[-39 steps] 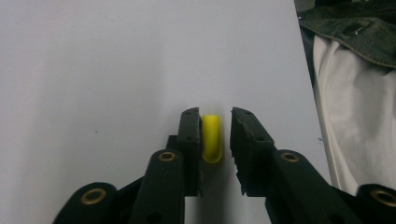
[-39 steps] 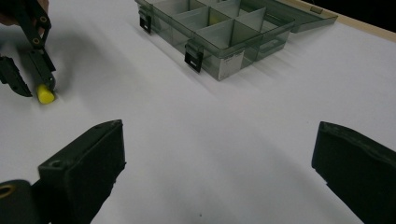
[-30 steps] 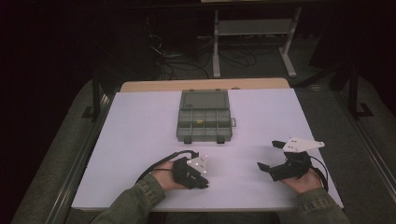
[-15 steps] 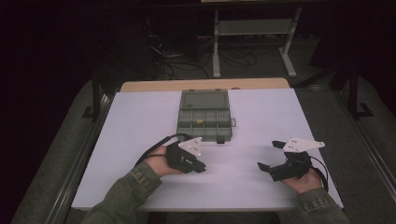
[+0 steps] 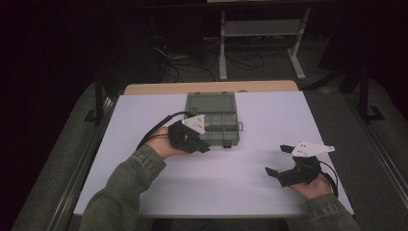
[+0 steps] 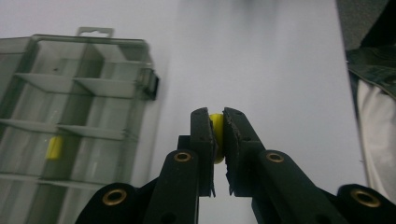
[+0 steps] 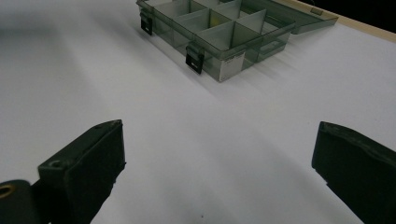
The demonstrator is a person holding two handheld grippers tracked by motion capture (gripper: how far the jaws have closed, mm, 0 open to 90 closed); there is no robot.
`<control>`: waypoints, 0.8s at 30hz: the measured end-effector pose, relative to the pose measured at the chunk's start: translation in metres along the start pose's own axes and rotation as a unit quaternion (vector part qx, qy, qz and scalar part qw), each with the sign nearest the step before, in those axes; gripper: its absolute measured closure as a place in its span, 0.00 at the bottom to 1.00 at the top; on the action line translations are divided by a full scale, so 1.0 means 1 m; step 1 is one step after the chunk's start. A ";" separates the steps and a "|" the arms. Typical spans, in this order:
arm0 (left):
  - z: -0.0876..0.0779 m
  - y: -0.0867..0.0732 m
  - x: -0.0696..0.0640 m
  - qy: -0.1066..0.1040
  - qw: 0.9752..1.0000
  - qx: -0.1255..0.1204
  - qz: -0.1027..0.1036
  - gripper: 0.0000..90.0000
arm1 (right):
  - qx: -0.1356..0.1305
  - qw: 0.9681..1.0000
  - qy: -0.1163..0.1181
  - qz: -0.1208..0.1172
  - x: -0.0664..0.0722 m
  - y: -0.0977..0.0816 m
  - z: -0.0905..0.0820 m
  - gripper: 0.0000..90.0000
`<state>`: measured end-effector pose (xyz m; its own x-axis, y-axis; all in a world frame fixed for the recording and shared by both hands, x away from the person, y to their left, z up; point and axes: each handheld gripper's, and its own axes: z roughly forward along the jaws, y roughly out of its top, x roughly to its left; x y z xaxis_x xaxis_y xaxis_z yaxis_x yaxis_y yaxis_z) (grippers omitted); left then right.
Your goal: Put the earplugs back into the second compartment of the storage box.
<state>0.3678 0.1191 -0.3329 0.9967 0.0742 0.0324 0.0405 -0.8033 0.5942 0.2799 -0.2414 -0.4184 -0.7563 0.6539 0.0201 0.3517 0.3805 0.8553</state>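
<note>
Between my left gripper's [image 6: 218,135] jaws I am pinching a yellow piece [image 6: 216,126]; organiser box [image 6: 70,121] lying just beside | right gripper [image 7: 219,163] resting spread wide.

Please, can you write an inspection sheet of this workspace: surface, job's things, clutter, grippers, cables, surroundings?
Surface: white table, bare near the person.
Job's things: grey box lies open, lid flat behind it; a yellow piece sits in one compartment; another yellow part is held.
Clutter: nothing seen.
Grippers: left gripper shut on the yellow part, beside the box; right gripper open, above bare table.
Cables: one trails from each gripper; more lie on the floor behind.
Surroundings: dark room, metal stand behind the table.
</note>
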 end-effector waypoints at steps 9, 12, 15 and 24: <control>0.001 0.011 0.031 0.011 1.000 0.001 -0.018 0.93 | -0.002 1.000 0.002 0.002 0.000 0.000 -0.001 0.02; 0.000 0.015 0.041 0.017 1.000 0.000 -0.025 0.93 | -0.002 1.000 0.002 0.001 0.000 0.000 -0.001 0.02; 0.000 0.016 0.050 0.023 0.999 -0.004 -0.035 0.93 | -0.002 1.000 0.002 0.001 0.000 0.000 -0.001 0.02; 0.006 0.000 0.089 0.049 0.994 -0.021 -0.097 0.93 | 0.000 1.000 0.003 -0.002 0.001 0.000 -0.001 0.02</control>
<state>0.4567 0.1225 -0.3348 0.9589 0.2837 -0.0094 0.2262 -0.7437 0.6290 0.2788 -0.2411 -0.4182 -0.7606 0.6489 0.0197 0.3494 0.3836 0.8549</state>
